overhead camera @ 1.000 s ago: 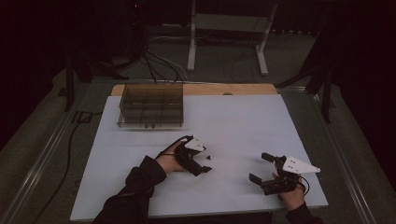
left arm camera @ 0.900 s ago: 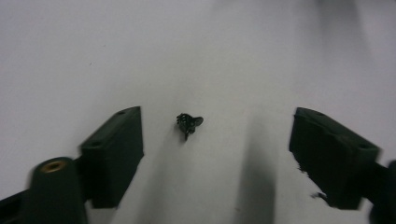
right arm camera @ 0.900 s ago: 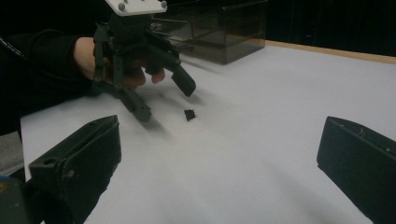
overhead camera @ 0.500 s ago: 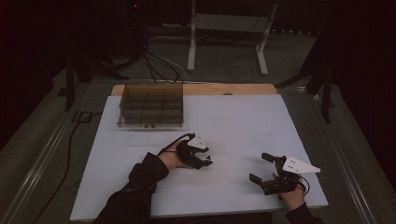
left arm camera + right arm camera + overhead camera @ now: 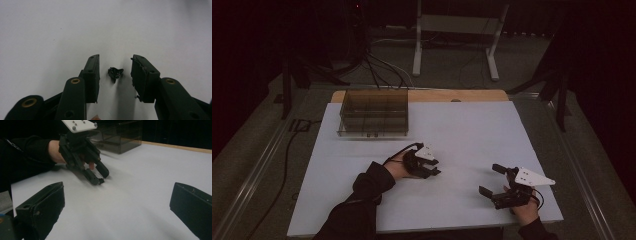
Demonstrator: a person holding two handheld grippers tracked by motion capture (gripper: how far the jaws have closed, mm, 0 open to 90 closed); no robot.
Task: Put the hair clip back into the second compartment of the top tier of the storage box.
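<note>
A white bench is seen in a dim, dark room. Beyond its far edge, a grey floor is crossed by black cables, and a white metal stand is placed there.

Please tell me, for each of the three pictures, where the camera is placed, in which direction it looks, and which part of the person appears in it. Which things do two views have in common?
High view: fixed above the person's side, looking forward and down on the white table; both forearms, left claw and right claw show.
Left gripper view: rides on the left claw, looking down at a small black part between its open jaws.
Right gripper view: rides on the right claw, looking across the table at the person's left hand.
Shared: the right gripper view and high view both show the left claw and the clear box.
</note>
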